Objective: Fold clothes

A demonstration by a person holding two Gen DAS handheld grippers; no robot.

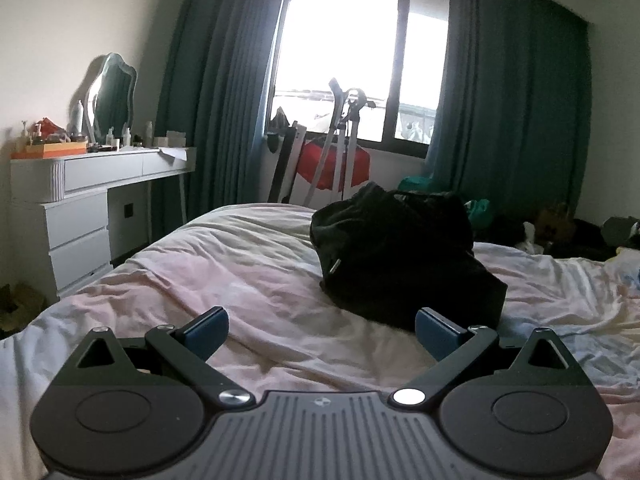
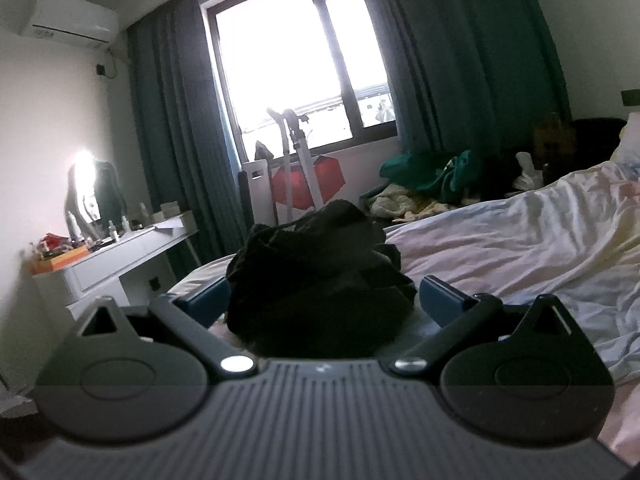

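Both your claws gape wide, holding nothing. The left gripper (image 1: 322, 332) hovers over the bed (image 1: 240, 264). The right gripper (image 2: 324, 300) nearly straddles the crumpled black garment (image 2: 316, 280).

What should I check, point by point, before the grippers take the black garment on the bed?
1. Left gripper open: ok, jaws wide apart, nothing between them.
2. Right gripper open: ok, jaws spread on either side of the black garment.
3. Garment within reach: ok, bunched in a heap just ahead of both.
4. Bed cover free beside the heap: ok, though wrinkled.
5. Collar, sleeves or hem located: cannot tell, fabric too dark and crumpled.
6. Contact with the garment: cannot tell.
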